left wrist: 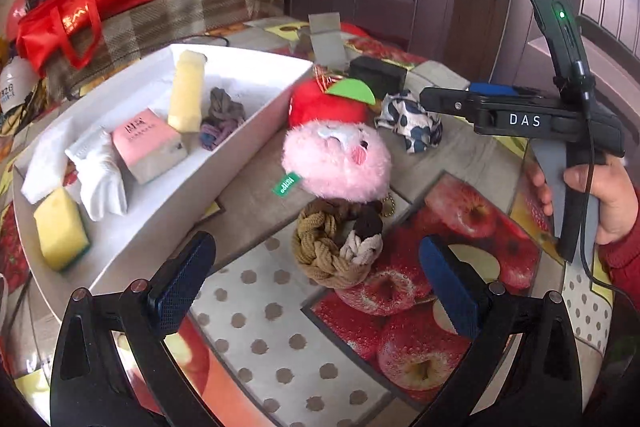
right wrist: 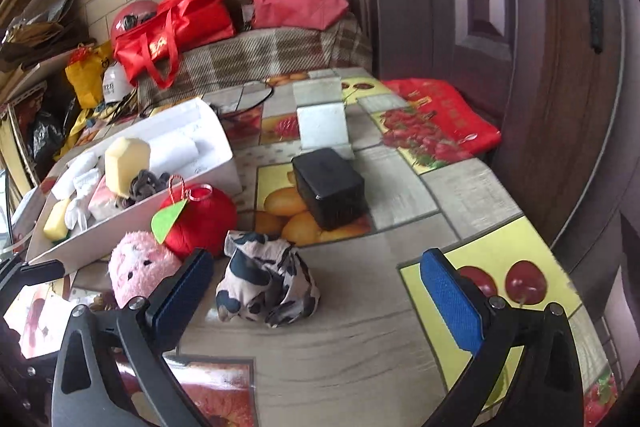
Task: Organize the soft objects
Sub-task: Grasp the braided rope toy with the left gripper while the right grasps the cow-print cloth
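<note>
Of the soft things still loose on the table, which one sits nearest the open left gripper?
The braided brown hair ties, just ahead of the left gripper. The pink plush, red apple plush and spotted cloth lie farther off.

The left gripper (left wrist: 316, 281) hangs low over the fruit-print table (left wrist: 472, 163), its blue-padded jaws spread wide with nothing between them. Straight ahead at twelve o'clock lies a braided brown scrunchie (left wrist: 336, 247), and touching its far edge a fluffy pink plush (left wrist: 338, 161), with a red apple plush (left wrist: 326, 103) behind that. At one o'clock sits a crumpled black-and-white spotted cloth (left wrist: 412, 123). Off at ten o'clock the white box (left wrist: 240, 143) holds a yellow sponge (left wrist: 60, 229), a white glove (left wrist: 98, 173), a pink block (left wrist: 148, 143), a pale yellow foam bar (left wrist: 186, 93) and a dark hair tie (left wrist: 222, 117). At two o'clock a hand (left wrist: 600, 195) grips the right gripper (left wrist: 460, 97), held above the table near the spotted cloth; its jaws can't be made out from here.
</note>
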Demonstrator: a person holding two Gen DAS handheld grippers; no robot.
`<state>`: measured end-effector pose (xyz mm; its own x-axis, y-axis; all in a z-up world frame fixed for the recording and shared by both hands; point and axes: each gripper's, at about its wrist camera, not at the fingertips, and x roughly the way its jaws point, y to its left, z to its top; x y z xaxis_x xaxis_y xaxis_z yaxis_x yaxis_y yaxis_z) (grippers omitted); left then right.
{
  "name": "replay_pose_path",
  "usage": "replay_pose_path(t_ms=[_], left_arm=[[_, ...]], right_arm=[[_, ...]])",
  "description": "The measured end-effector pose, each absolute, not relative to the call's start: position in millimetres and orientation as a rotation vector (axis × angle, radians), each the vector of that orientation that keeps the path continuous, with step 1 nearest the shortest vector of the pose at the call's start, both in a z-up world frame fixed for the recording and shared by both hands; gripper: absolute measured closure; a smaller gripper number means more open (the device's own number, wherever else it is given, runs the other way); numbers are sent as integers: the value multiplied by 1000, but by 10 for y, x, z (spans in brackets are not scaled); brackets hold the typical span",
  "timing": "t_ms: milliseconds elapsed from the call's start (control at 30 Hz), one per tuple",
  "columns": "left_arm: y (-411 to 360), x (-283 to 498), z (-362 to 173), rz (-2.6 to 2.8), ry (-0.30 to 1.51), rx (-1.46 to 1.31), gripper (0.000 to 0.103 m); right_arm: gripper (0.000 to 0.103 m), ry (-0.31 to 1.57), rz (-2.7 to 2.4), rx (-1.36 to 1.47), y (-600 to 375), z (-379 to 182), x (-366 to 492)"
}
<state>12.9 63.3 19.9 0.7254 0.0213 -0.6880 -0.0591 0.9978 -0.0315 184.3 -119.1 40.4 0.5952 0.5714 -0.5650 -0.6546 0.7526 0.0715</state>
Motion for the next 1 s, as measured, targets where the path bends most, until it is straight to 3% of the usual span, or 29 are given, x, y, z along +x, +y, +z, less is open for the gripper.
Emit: replay_pose_path(t_ms=[67,233,367,400,433,467,567,800,1000], left_arm=[[618,185,156,37,788,-54,1],[570,327,21,24,878,-38,11],[532,339,30,15,864,-19,36],[536,331,42,11,856,-20,45],[543,309,53,14,847,-20,62],[552,297,58,20,843,-21,66],[597,226,99,23,808,-42,69],[638,-233,369,201,551,-13,69],[711,-546,493,286,394,-31,69]], right_arm=[[2,635,740,-178,-1092,365,1858],[24,714,796,-209,-831,282,1942],[27,778,788,-267,-684,187,1967],[34,774,792,-280,-669,186,1946],[51,771,790,-289,-663,189,1942],[58,762,785,-292,-669,197,1930],[67,749,786,-257,-750,231,1941],[67,596,738,-30,-1271,437,1810],[67,432,733,-11,-1489,568,1375]])
